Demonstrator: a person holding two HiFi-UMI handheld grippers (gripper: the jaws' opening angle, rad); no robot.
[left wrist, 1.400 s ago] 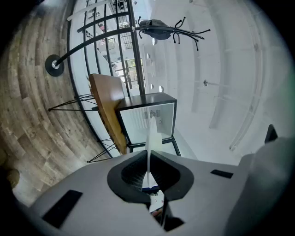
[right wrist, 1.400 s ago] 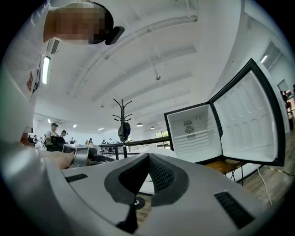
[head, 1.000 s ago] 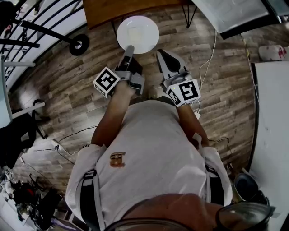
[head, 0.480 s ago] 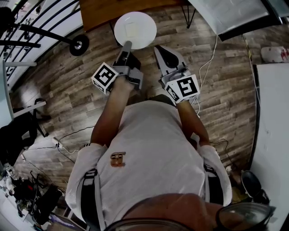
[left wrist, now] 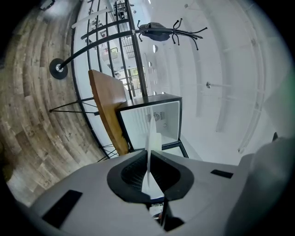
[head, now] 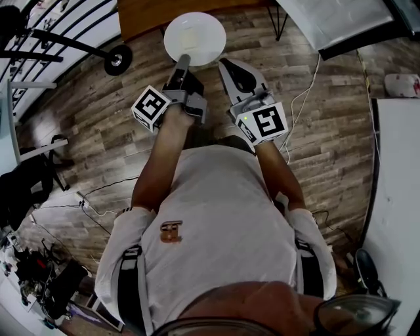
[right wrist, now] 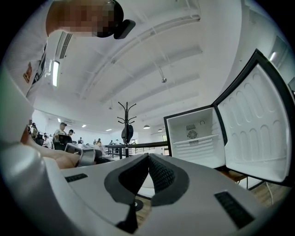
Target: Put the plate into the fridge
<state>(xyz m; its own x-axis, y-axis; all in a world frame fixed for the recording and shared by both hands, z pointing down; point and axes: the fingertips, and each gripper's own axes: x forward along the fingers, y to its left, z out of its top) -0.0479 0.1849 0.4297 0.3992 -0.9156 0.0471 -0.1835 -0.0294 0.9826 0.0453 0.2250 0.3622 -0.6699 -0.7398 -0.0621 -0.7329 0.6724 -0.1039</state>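
A round white plate [head: 194,38] hangs over the wood floor in the head view. My left gripper [head: 182,62] is shut on its near rim. In the left gripper view the plate [left wrist: 150,136] shows edge-on, pinched between the dark pads. Beyond it stands the small fridge [left wrist: 154,122] with its door open and its white inside showing. My right gripper [head: 230,65] is beside the left one, just right of the plate, shut with nothing in it. In the right gripper view its pads [right wrist: 159,173] meet, and the open fridge [right wrist: 196,138] with its door [right wrist: 258,129] swung right lies ahead.
A wooden table [head: 157,14] stands just beyond the plate; the fridge sits behind its edge [left wrist: 108,108]. A coat rack [left wrist: 159,30] and black railings [head: 59,42] are to the left. Cables [head: 305,85] run over the floor at the right. A white counter [head: 397,170] lines the right edge.
Both grippers and the plate have moved forward, closer to the wooden table. The grip on the plate is unchanged.
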